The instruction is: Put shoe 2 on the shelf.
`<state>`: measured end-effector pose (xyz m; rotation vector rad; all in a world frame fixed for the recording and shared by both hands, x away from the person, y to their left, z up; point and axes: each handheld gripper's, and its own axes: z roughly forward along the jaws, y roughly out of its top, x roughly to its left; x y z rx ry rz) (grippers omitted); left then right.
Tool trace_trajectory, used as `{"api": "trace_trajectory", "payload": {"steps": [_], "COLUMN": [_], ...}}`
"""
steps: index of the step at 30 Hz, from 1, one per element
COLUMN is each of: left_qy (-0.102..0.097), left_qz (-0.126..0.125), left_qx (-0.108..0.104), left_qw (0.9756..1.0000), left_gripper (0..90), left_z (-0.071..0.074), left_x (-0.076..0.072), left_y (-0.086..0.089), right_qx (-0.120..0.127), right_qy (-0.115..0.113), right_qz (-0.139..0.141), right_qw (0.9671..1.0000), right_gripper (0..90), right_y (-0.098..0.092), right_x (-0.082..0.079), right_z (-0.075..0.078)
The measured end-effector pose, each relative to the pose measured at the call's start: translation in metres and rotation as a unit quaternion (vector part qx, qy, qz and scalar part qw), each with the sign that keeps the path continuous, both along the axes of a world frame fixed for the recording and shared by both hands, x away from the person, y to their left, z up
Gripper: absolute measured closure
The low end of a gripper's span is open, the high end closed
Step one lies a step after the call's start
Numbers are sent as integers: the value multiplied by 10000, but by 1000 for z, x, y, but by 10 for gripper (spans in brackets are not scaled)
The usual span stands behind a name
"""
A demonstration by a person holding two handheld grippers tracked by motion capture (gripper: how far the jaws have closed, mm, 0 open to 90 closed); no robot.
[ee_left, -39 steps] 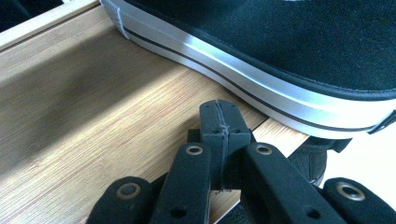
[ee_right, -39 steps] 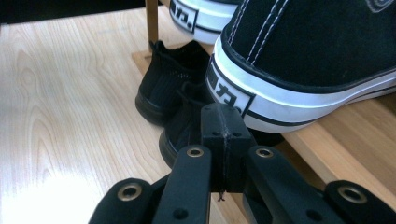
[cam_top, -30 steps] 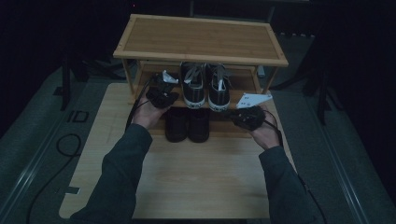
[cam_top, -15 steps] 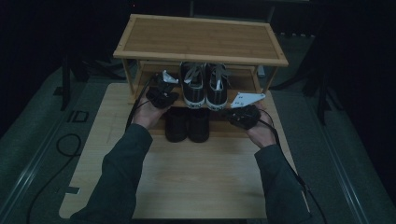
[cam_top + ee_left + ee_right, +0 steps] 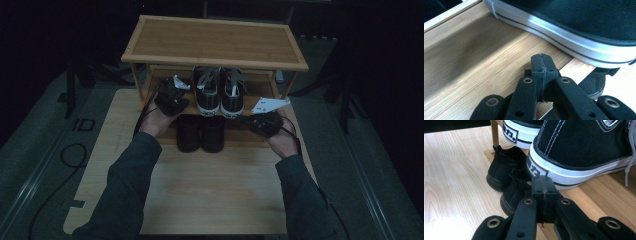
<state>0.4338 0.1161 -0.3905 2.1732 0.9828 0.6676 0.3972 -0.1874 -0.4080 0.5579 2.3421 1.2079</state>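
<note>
A pair of black canvas sneakers with white soles stands on the lower shelf of a bamboo shoe rack, heels toward me. Below them a pair of plain black shoes sits on the wooden tabletop. My left gripper is at the shelf just left of the sneakers, shut on nothing; in the left gripper view its jaws meet over the shelf board beside a sneaker's sole. My right gripper is right of the sneakers, shut and empty, next to a sneaker heel and the black shoes.
The rack stands at the far end of the tabletop, and its top shelf is bare. Dark floor surrounds the table, with a cable lying at the left. The near half of the tabletop has open room.
The right hand shifted slightly left toward the sneakers and back. The left hand has kept still.
</note>
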Motion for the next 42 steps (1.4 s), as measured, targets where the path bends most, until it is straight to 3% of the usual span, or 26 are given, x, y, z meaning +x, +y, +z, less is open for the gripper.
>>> {"api": "trace_trajectory", "payload": {"steps": [8, 14, 42], "left_qy": [-107, -79, -82], "left_qz": [72, 57, 53], "left_qx": [-76, -108, -211], "left_qw": [9999, 9999, 9997], "left_gripper": [900, 900, 900], "left_z": [-3, -3, -4], "left_x": [-3, -2, -2], "left_y": [2, 3, 5], "right_qx": [88, 148, 76], "right_qy": [-20, -61, -34], "right_qz": [-24, -56, 101], "right_qw": [10000, 9999, 9999], "right_gripper": [900, 900, 900], "right_y": [5, 8, 21], "right_x": [-1, -1, 1], "right_z": [-2, 1, 4]}}
